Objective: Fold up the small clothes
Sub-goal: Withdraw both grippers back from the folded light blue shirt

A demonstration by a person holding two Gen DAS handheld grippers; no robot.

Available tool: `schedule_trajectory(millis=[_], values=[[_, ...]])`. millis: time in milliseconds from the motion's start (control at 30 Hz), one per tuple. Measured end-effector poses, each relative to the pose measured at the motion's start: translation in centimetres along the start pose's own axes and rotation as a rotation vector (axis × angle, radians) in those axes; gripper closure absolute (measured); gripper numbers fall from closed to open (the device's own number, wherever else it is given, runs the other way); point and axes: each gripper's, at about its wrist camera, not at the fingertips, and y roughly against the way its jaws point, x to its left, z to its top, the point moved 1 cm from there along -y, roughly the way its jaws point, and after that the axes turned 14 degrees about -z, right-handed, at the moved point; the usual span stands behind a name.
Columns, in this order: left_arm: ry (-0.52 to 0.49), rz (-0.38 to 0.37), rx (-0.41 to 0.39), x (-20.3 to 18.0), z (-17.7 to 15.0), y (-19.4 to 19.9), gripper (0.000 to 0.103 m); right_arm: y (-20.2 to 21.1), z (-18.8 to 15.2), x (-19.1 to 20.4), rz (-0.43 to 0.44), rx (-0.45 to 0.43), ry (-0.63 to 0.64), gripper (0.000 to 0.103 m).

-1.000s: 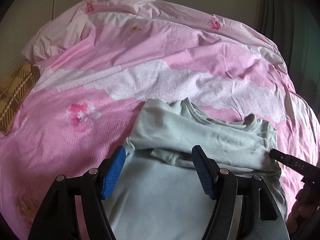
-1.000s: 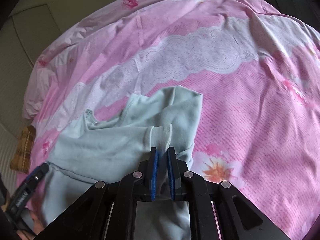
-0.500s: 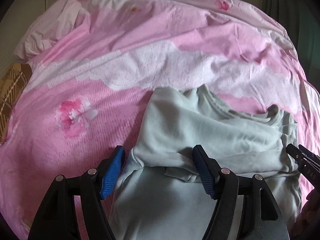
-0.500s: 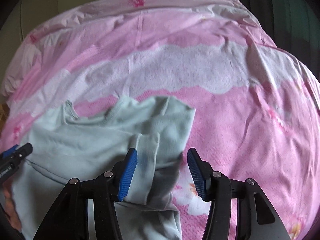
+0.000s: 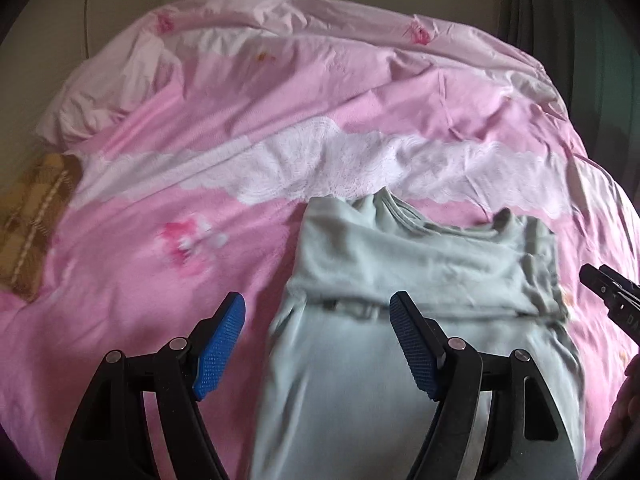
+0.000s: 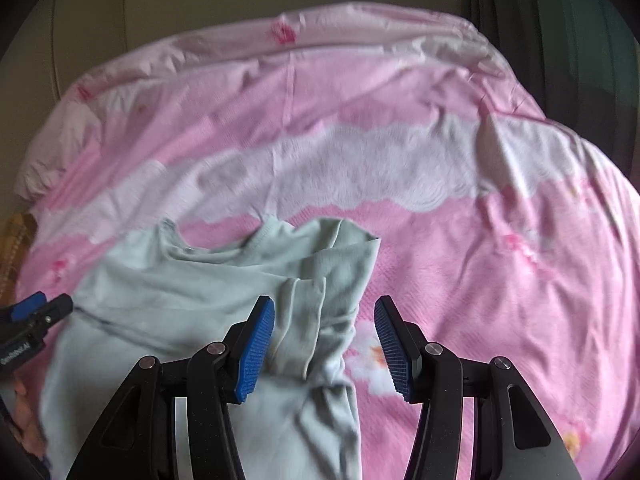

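A pale green long-sleeved shirt [image 5: 420, 264] lies on the pink bed cover, collar away from me, both sleeves folded in across the chest. My left gripper [image 5: 318, 320] is open and empty above the shirt's left edge. My right gripper [image 6: 324, 322] is open and empty above the folded right sleeve [image 6: 308, 312] of the shirt [image 6: 192, 292]. The right gripper's tip shows at the right edge of the left wrist view [image 5: 608, 284]. The left gripper's tip shows at the left edge of the right wrist view [image 6: 36, 312].
The pink flowered bed cover [image 5: 240, 128] with a white lace band [image 6: 360, 168] spreads all around the shirt. A brown plaid cloth [image 5: 32, 216] lies at the bed's left edge. A beige wall and dark curtains [image 6: 560, 12] stand behind the bed.
My right gripper was shut on the sleeve cuff a second ago; it has opened and let it go. Both grippers have pulled back, and the left has shifted left.
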Motion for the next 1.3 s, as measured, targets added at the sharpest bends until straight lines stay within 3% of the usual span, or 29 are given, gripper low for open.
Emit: schedule_trajectory(millis=[133,400,667,800,1067,1300], values=[[-0.013,0.014,-0.026,-0.6,-2.8,4.4,0.028,4.4,-3.3,-1.2,-0.001,-0.034,-0.011,0.045],[0.042,0.023,-0.114,-0.5,-9.3,10.5,0.029,9.2,-9.9,-3.4,0.009,-0.002,-0.144,0.044],[0.097,0.011,-0.069,1.1,-13.6,11.0,0.034,9.4,-14.8,-4.3,0.019,0.114,-0.223,0.044],[0.094,-0.016,-0.050,1.3,-14.9,10.5,0.040,9.9,-16.1,-3.8,0.023,0.111,-0.201,0.044],[0.119,-0.062,-0.012,1.8,-15.7,9.0,0.052,10.0,-17.0,-3.9,0.024,0.115,-0.193,0.044],[0.136,-0.081,0.005,2.3,-16.3,8.2,0.052,8.7,-17.8,-4.5,0.038,0.165,-0.214,0.046]])
